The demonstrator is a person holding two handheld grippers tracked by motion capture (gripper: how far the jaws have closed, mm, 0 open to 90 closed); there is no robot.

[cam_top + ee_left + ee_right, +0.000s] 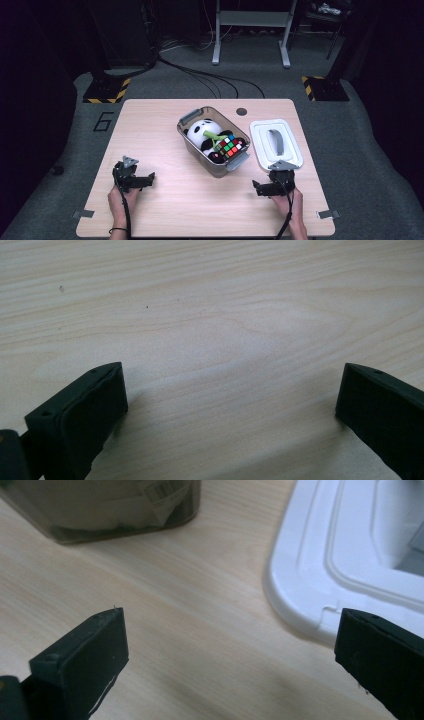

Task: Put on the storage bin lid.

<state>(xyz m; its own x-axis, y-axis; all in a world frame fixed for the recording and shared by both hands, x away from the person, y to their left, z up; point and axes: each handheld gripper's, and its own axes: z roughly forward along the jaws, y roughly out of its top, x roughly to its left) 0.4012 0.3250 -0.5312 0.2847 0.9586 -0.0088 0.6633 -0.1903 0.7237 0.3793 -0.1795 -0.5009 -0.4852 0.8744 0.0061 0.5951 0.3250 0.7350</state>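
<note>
A clear plastic bin (186,138) stands in the middle of the wooden table (165,200), with grey latches at its ends. Inside lie a panda plush (202,131) and a colourful puzzle cube (230,146). The bin's white lid (295,150) with a grey handle lies flat to its right. My left gripper (150,178) rests open at the table's front left over bare wood (220,325). My right gripper (256,187) is open at the front right, just below the lid. In the right gripper view the lid's corner (310,595) lies close ahead and the bin's base (115,515) is farther off.
A round cable hole (241,111) sits near the table's far edge. Beyond the table are cables on the floor, a metal frame (250,30) and black stands with yellow-striped bases (106,91). Bare tabletop lies between the two grippers.
</note>
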